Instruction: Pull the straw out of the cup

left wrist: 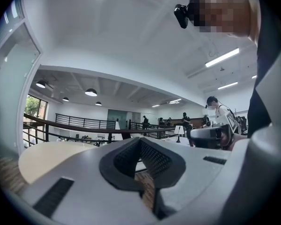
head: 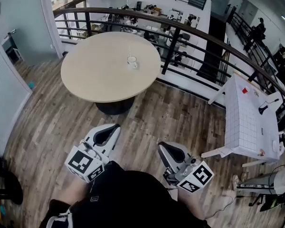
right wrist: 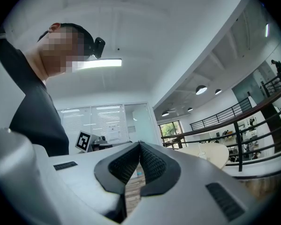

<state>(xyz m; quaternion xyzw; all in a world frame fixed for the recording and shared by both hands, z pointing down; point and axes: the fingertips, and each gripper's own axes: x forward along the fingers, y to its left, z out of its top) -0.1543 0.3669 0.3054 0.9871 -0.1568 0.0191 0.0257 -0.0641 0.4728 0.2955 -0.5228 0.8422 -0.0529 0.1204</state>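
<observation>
Head view, steeply down on a round table (head: 92, 80): near its centre, a white cup (head: 132, 61), with a thin straw (head: 129, 51) standing up out of it, barely made out. Well short of the table, over the wood floor (head: 152, 113), left gripper (head: 115, 127) and right gripper (head: 160, 147), side by side and apart, tips toward the table, touching neither it nor the cup. Marker cubes (head: 85, 164) on the gripper ends away from the table, faces up to the camera. Beyond the table, a curved dark railing (head: 190, 30); off to the table's right, a white gridded sheet (head: 249, 118) draped over a stand. On the near side, farthest from the table, a dark shirt (head: 128, 198) at the bottom edge.

Left gripper view: jaws pressed together at the tips, nothing caught between the ribbed black pads (left wrist: 154, 161). Table top (left wrist: 47, 156) a pale wedge at left past them, railing (left wrist: 75, 125) running behind it.

Right gripper view: jaws likewise closed tip to tip, holding nothing. Table (right wrist: 218, 156) off to the right past them, cup (right wrist: 201, 153) a small pale speck on its top, straw too fine to tell from here.
</observation>
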